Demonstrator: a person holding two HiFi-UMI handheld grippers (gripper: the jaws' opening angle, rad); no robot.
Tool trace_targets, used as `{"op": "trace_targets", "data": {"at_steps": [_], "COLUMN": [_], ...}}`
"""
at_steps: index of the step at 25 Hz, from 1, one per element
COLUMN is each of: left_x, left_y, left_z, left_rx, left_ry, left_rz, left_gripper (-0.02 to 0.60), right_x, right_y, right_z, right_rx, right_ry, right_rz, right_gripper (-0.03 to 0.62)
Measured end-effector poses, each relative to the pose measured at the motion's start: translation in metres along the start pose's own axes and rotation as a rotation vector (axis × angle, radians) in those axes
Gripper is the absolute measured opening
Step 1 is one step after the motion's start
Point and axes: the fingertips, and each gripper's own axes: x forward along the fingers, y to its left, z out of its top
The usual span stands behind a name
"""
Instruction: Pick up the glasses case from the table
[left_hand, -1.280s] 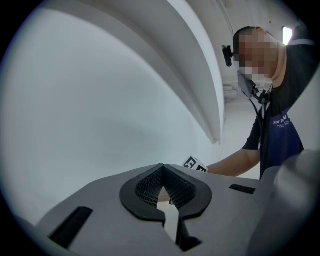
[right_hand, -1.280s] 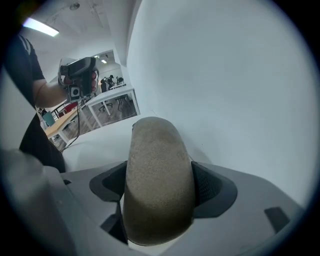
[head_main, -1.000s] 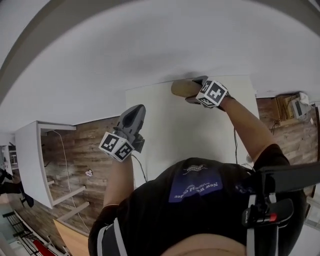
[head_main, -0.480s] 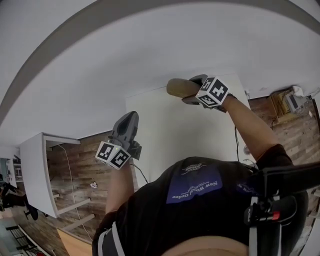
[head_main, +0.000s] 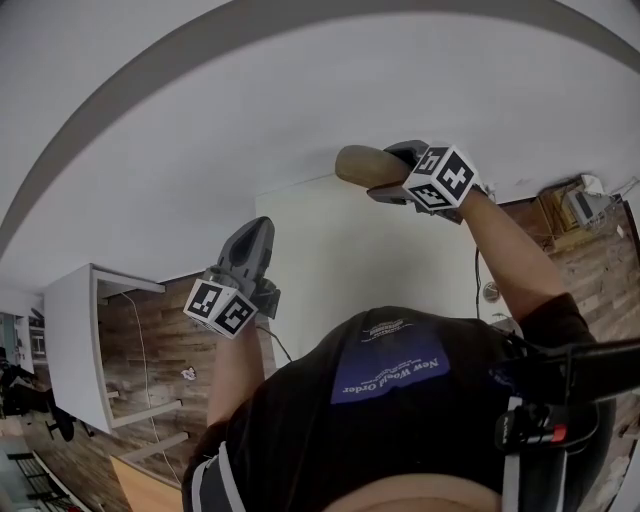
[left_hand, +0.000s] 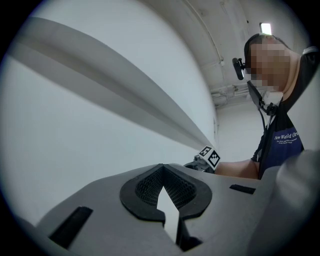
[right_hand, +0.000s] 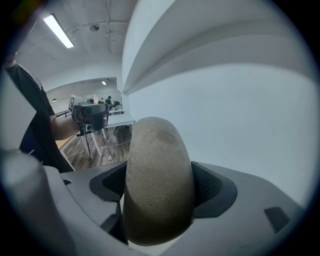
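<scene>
The left gripper hangs clenched and empty over the left edge of the white surface, while the right gripper clamps the tan glasses case between its jaws at the surface's far edge, close to the wall.

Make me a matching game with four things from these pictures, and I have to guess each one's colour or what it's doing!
Things:
1. glasses case
2. left gripper
3. table
4. floor

Clues:
A. plain white
B. brown wooden planks
C. tan, clamped in the right gripper
D. shut, holding nothing

Pairs: 1-C, 2-D, 3-A, 4-B
</scene>
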Motion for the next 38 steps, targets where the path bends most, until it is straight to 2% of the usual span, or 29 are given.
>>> {"op": "trace_targets", "data": {"at_steps": [12, 18, 28, 38], "left_x": [-0.033, -0.035, -0.068, -0.077], "left_y": [-0.048, -0.083, -0.094, -0.100], "left_z": [0.032, 0.035, 0.048, 0.051], "left_rx": [0.048, 0.069, 0.065, 0.069], "left_ry": [-0.021, -0.022, -0.031, -0.051], "left_rz": [-0.006, -0.017, -0.016, -0.012], "left_gripper": [-0.003, -0.003, -0.003, -0.003], "right_x": [-0.072, -0.119, -0.166, -0.177], "right_y": [0.046, 0.058, 0.086, 0.101], "right_z": [0.029, 0.030, 0.060, 0.070], "right_rx": [-0.020, -0.030, -0.029, -0.082], "right_ry": [-0.113, -0.181, -0.300, -0.338], "right_rz": [-0.042, -0.059, -0.086, -0.100], "right_gripper": [0.350, 0.350, 0.350, 0.350]}}
